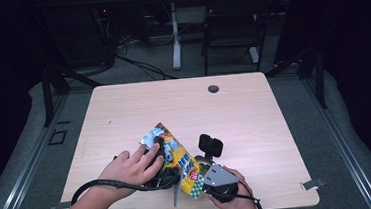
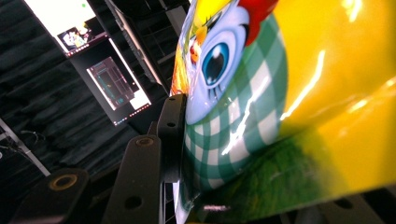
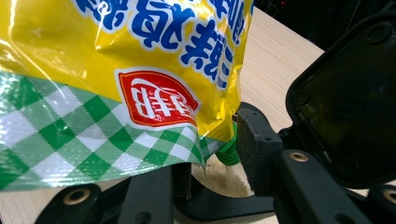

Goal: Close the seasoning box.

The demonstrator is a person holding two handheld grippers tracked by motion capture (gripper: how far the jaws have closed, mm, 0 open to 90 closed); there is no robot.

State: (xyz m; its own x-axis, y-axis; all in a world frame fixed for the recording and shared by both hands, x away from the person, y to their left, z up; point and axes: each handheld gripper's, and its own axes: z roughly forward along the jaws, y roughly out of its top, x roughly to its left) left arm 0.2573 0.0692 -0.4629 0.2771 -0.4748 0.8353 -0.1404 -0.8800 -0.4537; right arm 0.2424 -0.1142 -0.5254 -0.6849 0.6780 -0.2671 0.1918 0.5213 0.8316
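- A yellow snack bag (image 1: 177, 158) with a green-and-white checked base, blue lettering and a red logo patch is held up off the counter (image 1: 254, 114), tilted, between the two grippers near the counter's front edge.
- The left gripper (image 1: 165, 175) sits under the person's left hand (image 1: 133, 166), which lies over it with fingers spread toward the upper end of the bag.
- In the left gripper view, one black jaw lies flat against the bag's glossy side (image 2: 243, 116), at the checked band below a cartoon eye. The bag covers the other jaw, so the jaws stand partly apart with the bag between them; I cannot tell whether both pads press on it.
- The right gripper (image 1: 214, 175), with its grey three-cornered plate on top, is held in the right hand (image 1: 236, 201) just beside the bag's lower, checked end.
- In the right gripper view, the bag's bottom corner (image 3: 140, 116) hangs over and between the jaws. The right-hand jaw stands just beside the bag's edge, near a small green piece (image 3: 227, 151); the left-hand jaw sits below the checked seam. The jaws are partly apart; whether they clamp the bag I cannot tell.
- A dark hinged part (image 1: 210, 145) rises just beyond the right gripper's jaws.
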